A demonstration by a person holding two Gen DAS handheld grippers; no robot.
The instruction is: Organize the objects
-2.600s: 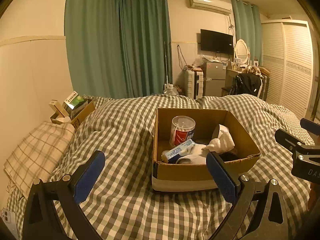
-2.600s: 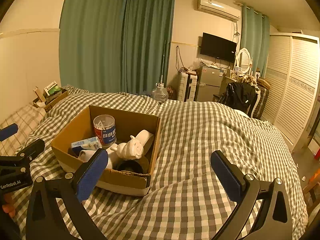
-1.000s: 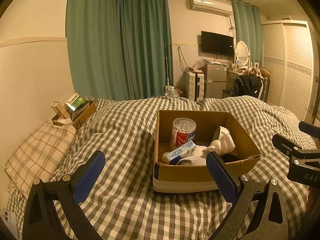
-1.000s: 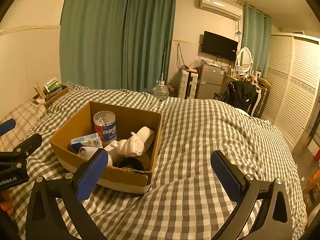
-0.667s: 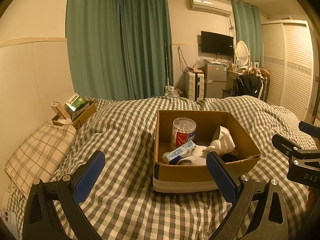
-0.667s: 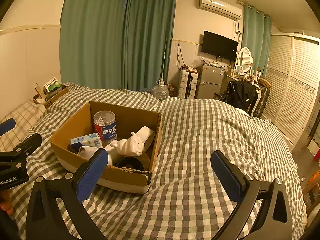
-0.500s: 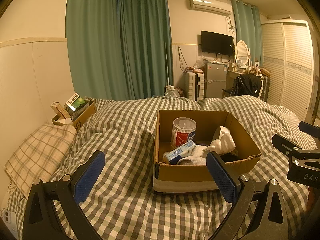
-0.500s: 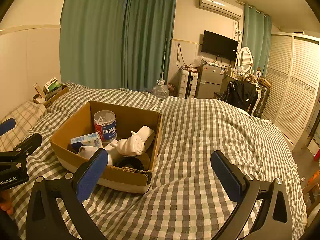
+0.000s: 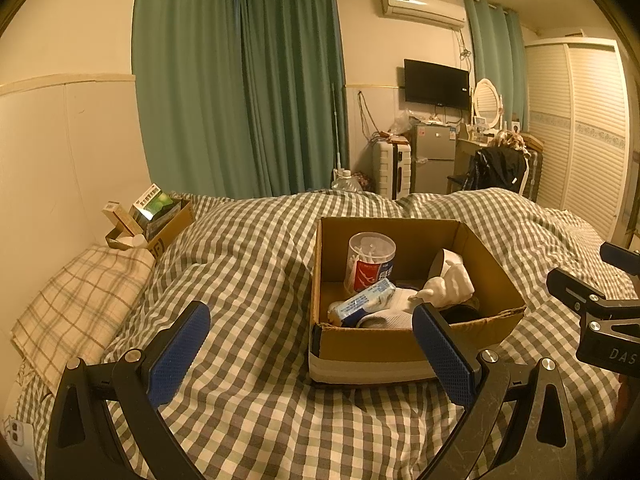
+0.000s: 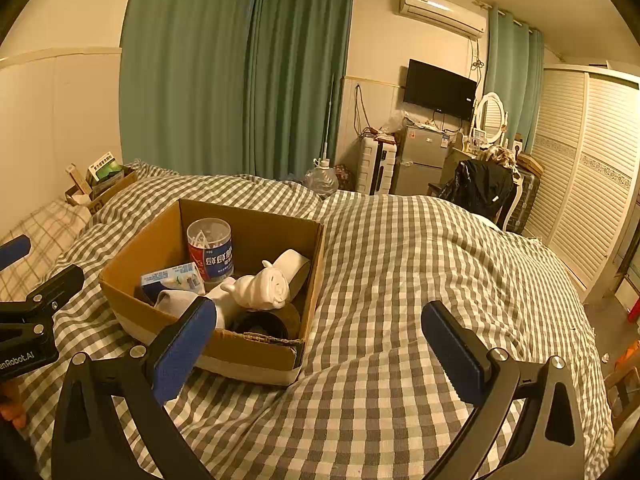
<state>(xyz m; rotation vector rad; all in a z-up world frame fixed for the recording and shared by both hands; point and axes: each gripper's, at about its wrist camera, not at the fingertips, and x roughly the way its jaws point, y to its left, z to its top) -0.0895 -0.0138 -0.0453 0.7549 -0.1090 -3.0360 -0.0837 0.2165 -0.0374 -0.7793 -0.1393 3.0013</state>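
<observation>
An open cardboard box (image 9: pixel 384 346) sits on the checked bed cover and also shows in the right wrist view (image 10: pixel 248 350). Inside are a clear tub of cotton swabs (image 9: pixel 371 262) (image 10: pixel 210 249), a small blue-and-white carton (image 9: pixel 362 304) (image 10: pixel 173 278), a white pig figurine (image 9: pixel 450 286) (image 10: pixel 260 286), a white sock (image 10: pixel 178 302) and a dark roll (image 10: pixel 264 324). My left gripper (image 9: pixel 312 356) is open and empty, held in front of the box's near side. My right gripper (image 10: pixel 318 350) is open and empty, at the box's near right corner.
A smaller cardboard box (image 9: pixel 160 224) with packets stands by the wall at the bed's far left, beside a plaid pillow (image 9: pixel 76 304). The checked cover (image 10: pixel 420 280) spreads to the right. A chair with a dark jacket (image 10: pixel 480 188), fridge and wardrobe stand beyond the bed.
Both grippers have held nearly still over the last second. Since 2.6 s ago both views have shifted only slightly. Nothing in the box has moved.
</observation>
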